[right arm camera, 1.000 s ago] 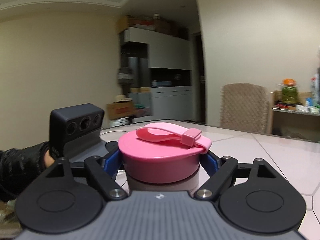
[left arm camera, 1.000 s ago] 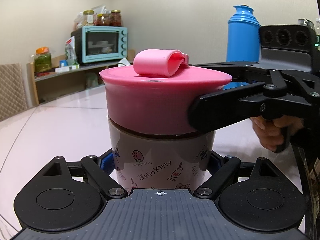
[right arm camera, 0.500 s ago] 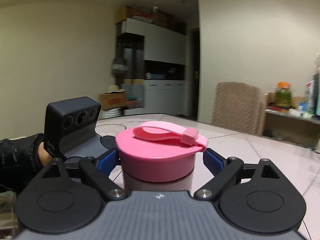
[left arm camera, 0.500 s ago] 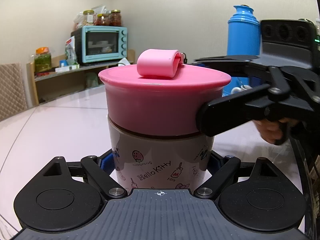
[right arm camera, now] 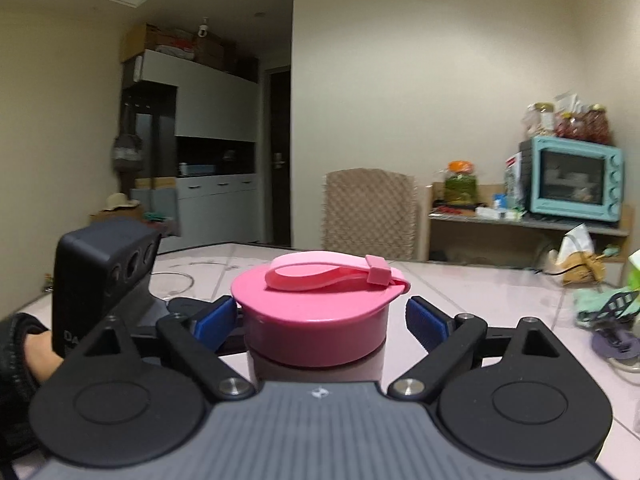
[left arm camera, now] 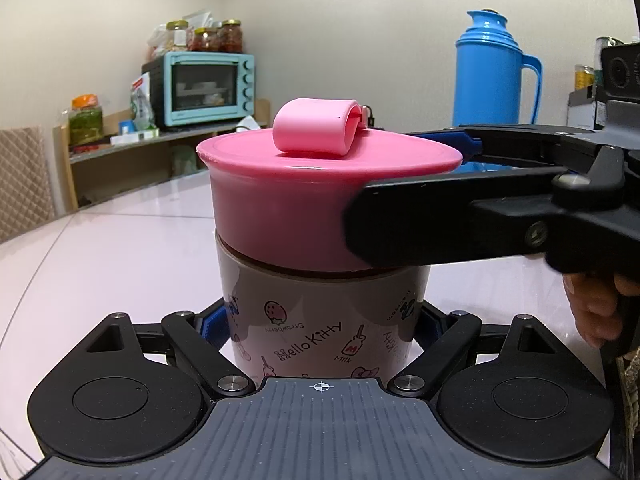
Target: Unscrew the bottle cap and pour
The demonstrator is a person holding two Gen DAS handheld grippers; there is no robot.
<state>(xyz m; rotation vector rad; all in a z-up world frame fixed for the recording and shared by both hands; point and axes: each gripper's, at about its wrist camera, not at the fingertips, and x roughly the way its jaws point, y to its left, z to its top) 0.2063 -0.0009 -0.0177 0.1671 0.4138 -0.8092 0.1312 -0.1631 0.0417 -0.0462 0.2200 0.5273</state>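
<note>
The right gripper (right arm camera: 316,318) has released the pink cap (right arm camera: 316,320): its blue pads now stand apart on either side, where a second ago they clamped it. The left gripper (left arm camera: 320,328) stays clamped on the Hello Kitty bottle (left arm camera: 320,320), upright on the table (left arm camera: 100,260), cap still on

Left gripper (left arm camera: 322,320): black linkage arms w/ silver pivot screws, blue pads, ribbed grey body w/ crosshair mark, bottom of frame. Right gripper (right arm camera: 320,316): same build. Black sleeve (right arm camera: 16,344) at lower left, black camera block (right arm camera: 100,276) w/ three lenses.
</note>
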